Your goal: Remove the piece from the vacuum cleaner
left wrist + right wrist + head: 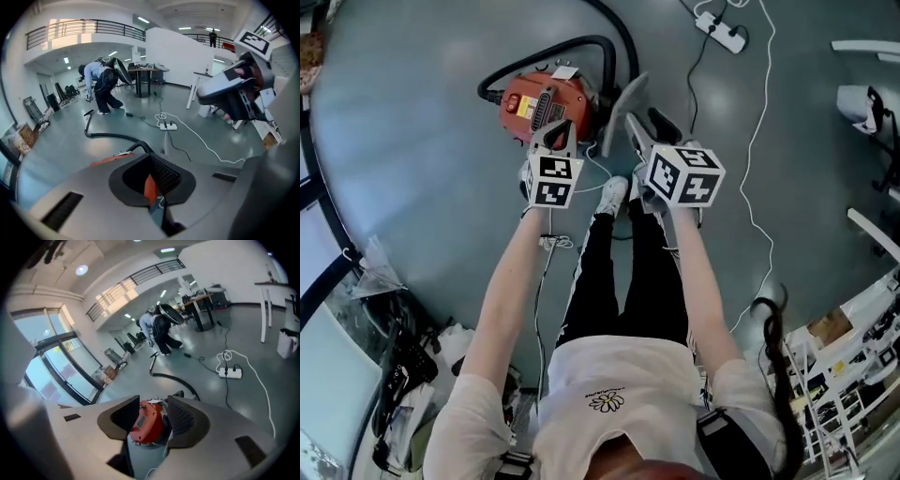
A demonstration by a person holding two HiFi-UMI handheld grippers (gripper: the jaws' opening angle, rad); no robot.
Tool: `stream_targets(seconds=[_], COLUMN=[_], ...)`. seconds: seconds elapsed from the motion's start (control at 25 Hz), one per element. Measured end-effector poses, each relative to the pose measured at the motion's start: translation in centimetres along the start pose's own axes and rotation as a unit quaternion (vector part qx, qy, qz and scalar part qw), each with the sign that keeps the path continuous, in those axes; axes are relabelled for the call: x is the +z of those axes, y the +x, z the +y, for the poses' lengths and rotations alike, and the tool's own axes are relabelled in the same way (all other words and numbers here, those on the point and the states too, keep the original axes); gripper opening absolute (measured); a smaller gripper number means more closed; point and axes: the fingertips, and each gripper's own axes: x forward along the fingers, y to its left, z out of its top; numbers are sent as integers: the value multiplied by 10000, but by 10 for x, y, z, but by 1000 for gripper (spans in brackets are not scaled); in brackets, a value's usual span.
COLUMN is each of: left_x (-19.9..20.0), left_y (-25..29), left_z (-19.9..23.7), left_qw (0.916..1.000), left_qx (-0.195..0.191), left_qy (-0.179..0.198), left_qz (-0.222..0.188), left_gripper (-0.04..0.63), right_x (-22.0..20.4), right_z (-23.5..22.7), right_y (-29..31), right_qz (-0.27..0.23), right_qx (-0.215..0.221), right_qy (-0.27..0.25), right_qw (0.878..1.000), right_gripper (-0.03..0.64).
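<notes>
Right gripper spread and aimed at the red vacuum cleaner, apparently to seize its piece; left gripper pressed together, empty

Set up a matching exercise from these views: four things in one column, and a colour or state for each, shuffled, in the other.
Things:
1. vacuum cleaner body
2. hose
3. power strip
4. right gripper

Colour or state:
a. white
b. jaws apart
c. red
d. black

Pairs: 1-c, 2-d, 3-a, 4-b
</notes>
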Motion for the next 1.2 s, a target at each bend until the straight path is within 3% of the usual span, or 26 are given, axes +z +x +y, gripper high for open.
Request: stream_targets(seconds=[0.2, 0.32, 0.48, 0.68, 0.92, 1.08, 1.2], left_x=[-29, -38, -54, -78, -77, -77, -77], left_y=[57, 79, 97, 108, 110, 111, 110], left_z=[11, 10, 11, 8, 8, 5, 6], left_qw=[9982, 9958, 9902, 9822, 9746, 9700, 9710], left_qx=[-77, -215, -402, -546, -827, -1020, -1069], left_qy=[367, 584, 964, 1200, 1304, 1353, 1291], left_qz=[463, 669, 930, 1338, 1620, 1742, 1708], left_gripper=[5, 5, 5, 5, 5, 5, 5], right_x=[-38, -65, -81, -91, -96, -110, -116], right_z=[-69, -104, -129, -134, -143, -162, -165], right_y=[93, 128, 156, 185, 210, 213, 213], right_qz=[522, 1070, 1265, 1532, 1668, 1962, 2130], right_qx=[-245, -307, -552, -823, -1281, -1885, -2052], right_qy=[990, 1560, 1987, 1865, 1913, 1856, 1766], right_qw=[9934, 9815, 9703, 9669, 9587, 9442, 9388], right_gripper=[172, 172, 172, 172, 172, 172, 170])
